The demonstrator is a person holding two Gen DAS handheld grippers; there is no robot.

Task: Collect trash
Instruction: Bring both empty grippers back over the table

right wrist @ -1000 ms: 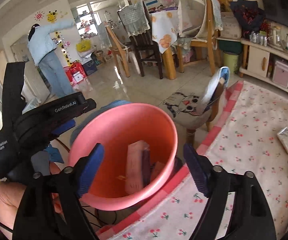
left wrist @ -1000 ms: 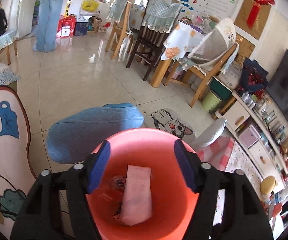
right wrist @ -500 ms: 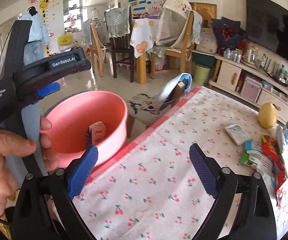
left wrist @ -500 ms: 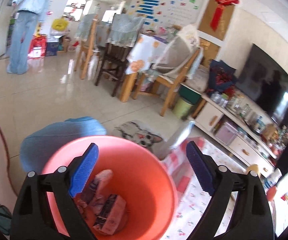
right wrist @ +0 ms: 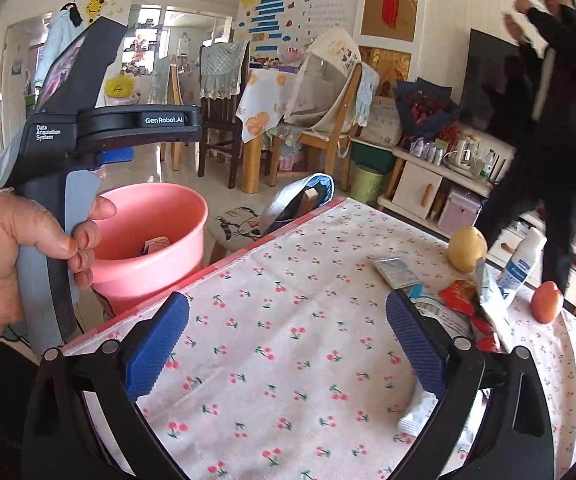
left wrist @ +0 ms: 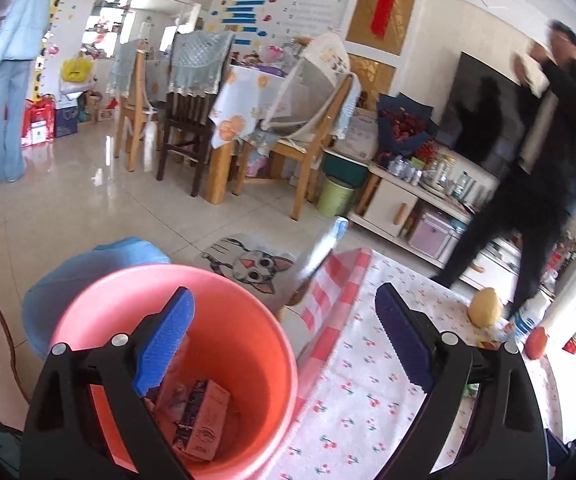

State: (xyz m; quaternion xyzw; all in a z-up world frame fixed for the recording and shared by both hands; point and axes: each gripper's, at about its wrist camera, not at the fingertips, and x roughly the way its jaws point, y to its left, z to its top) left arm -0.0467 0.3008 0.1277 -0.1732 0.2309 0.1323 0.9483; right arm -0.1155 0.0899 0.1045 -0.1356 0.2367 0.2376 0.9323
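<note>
One pink bin (left wrist: pixel 247 344) stands beside the table's edge, off its left corner, with a small carton (left wrist: pixel 203 420) and crumpled wrappers lying in its bottom. On the cherry-print tablecloth (right wrist: pixel 288 340) more trash lies toward the far right: a silver sachet (right wrist: pixel 396 272), a red wrapper (right wrist: pixel 464 300) under a torn pale packet (right wrist: pixel 488 292), and a white folded wrapper (right wrist: pixel 418 412) near the right finger. Near that heap are a yellow pear (right wrist: pixel 466 254), an orange fruit (right wrist: pixel 546 302) and a white bottle (right wrist: pixel 522 264) whose blue label is too small to read.

The left gripper (left wrist: pixel 283 344) hangs above the bin's rim and the table's edge, jaws spread wide, holding nothing. In the right wrist view its body reads "GenRobot.AI" and "Data Acquisition System", gripped by the left hand (right wrist: pixel 11 264). The right gripper (right wrist: pixel 288 348) hovers over the cloth, jaws equally wide and empty.

The middle of the cloth between the bin and the heap lies bare. A chair (right wrist: pixel 300 204) sits just off the table's far edge, near the bin. Beyond, a blurred person in dark clothes (right wrist: pixel 548 120) stands close by the table's right end.
</note>
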